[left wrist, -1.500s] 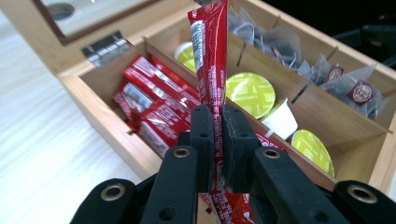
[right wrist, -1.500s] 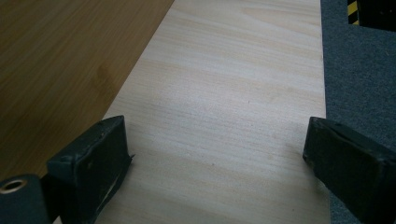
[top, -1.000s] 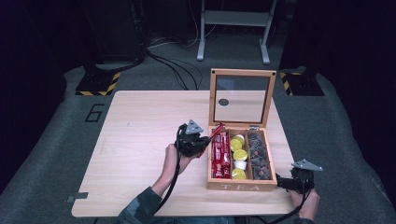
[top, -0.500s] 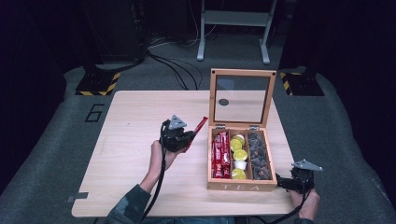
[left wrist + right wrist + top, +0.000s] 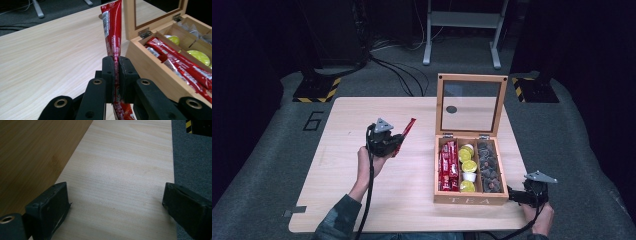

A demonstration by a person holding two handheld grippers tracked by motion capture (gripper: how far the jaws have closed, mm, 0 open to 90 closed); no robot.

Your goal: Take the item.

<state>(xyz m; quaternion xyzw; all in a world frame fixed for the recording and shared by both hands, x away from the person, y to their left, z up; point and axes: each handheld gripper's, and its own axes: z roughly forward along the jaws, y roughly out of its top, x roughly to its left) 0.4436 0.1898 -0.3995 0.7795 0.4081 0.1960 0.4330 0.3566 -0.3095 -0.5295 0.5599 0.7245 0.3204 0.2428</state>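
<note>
My left gripper [image 5: 395, 143] is shut on a red stick sachet [image 5: 406, 133], held above the table left of the wooden tea box [image 5: 469, 199]. In the left gripper view the sachet [image 5: 112, 27] rises upright from between the closed pads [image 5: 109, 75]. The box stands with its glass lid [image 5: 469, 102] up; its left compartment holds more red sachets [image 5: 447, 167], the middle one yellow and white capsules [image 5: 467, 167], the right one dark pieces [image 5: 488, 167]. My right gripper [image 5: 518, 196] rests at the box's right front corner, and its jaws stand wide apart over bare table [image 5: 117, 195].
The light wooden table [image 5: 337, 200] has bare room to the left of the box. Its right edge [image 5: 172, 165] runs close by my right gripper, with grey floor beyond. A metal stand and cables lie on the floor behind the table.
My left gripper has carried the red sachet leftward, away from the box and over the middle of the table. The right gripper has stayed put.
</note>
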